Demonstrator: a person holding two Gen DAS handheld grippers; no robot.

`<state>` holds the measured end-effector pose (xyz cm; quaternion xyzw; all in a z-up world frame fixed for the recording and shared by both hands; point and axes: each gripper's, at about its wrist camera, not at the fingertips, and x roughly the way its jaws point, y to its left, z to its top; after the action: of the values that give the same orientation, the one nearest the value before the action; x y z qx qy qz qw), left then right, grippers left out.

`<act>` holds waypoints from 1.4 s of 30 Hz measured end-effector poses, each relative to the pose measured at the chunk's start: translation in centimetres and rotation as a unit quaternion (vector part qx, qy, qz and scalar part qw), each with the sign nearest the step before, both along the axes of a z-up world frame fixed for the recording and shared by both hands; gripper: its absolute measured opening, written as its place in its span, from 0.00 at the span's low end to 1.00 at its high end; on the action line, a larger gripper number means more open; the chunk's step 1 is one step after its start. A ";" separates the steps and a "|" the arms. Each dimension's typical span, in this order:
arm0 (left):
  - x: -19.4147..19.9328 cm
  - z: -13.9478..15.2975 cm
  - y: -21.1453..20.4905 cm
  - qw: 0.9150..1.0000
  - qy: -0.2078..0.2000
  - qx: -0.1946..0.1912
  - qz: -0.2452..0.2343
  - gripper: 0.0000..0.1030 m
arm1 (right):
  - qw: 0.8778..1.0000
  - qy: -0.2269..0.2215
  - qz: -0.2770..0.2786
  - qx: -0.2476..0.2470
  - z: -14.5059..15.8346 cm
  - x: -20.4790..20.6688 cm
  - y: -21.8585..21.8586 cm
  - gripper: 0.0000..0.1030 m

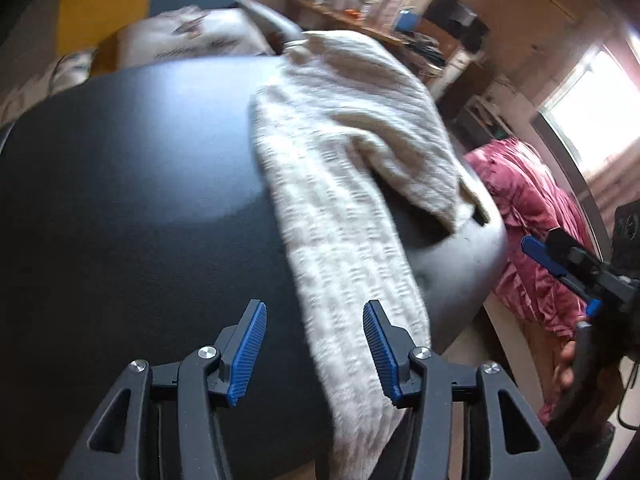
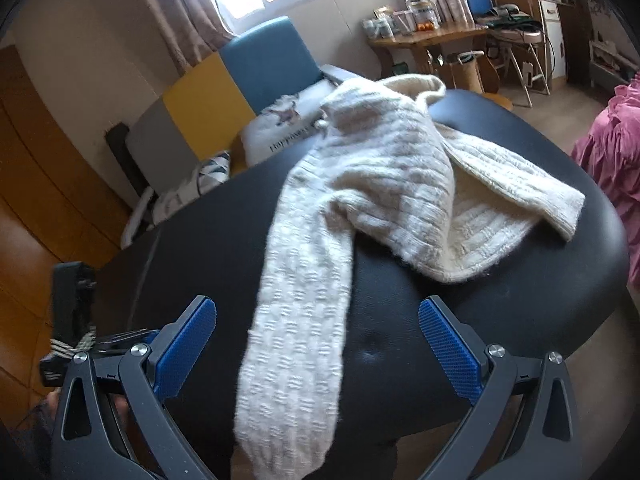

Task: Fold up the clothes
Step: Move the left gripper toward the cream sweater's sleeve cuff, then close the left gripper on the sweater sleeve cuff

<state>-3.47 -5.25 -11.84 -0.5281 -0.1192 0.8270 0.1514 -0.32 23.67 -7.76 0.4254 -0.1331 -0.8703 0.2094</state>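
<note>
- Cream knit sweater (image 2: pixel 384 184): lies rumpled on the black padded table (image 2: pixel 520 292), body bunched toward the far side, part-folded at most.
- Long sleeve (image 2: pixel 296 340): runs from the body toward the near edge; its cuff hangs just over the table's rim. Short sleeve (image 2: pixel 532 196): splays out to the right, cuff near the table's right edge.
- Left gripper (image 1: pixel 316 354): jaws released and wide, nothing between the pads; the long sleeve passes just beside and under its right finger. This view is motion-blurred.
- Right gripper (image 2: pixel 320 360): jaws spread wide, ungrasped; the long sleeve lies on the table below and between them.
- Step in hand, as judged: between grasps, with the garment still to be laid out or its sleeves brought in.
- Next move, as judged: take the long sleeve near its cuff and carry it across the body; both sleeves need tucking before the body is doubled over.
- Hindrance: the hanging cuff may slip off the edge; the thick knit bunches readily.
- Surroundings: printed pillow (image 2: pixel 280 124) and blue-and-yellow chair (image 2: pixel 224 80) beyond the table; pink bedding (image 2: pixel 612 160) to the right; cluttered wooden desk (image 2: pixel 432 36) by the far wall. None lies on the table.
</note>
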 end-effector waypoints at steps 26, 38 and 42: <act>-0.6 -4.6 0.4 0.997 -0.030 0.070 -0.024 0.48 | 0.998 -0.007 -0.003 0.068 -3.1 2.3 0.3 1.00; -1.1 -5.0 2.8 0.999 -0.029 0.037 -0.017 0.12 | 0.997 -0.012 -0.024 0.071 -2.6 2.5 0.3 1.00; -1.0 -4.1 2.5 0.999 -0.019 0.028 -0.013 0.12 | 0.997 -0.020 -0.035 0.067 -2.9 2.5 0.8 1.00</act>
<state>-4.49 -2.76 -15.98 -0.5410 -0.1383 0.8110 0.1744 2.22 24.49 -10.64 0.4508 -0.0936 -0.8754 0.1475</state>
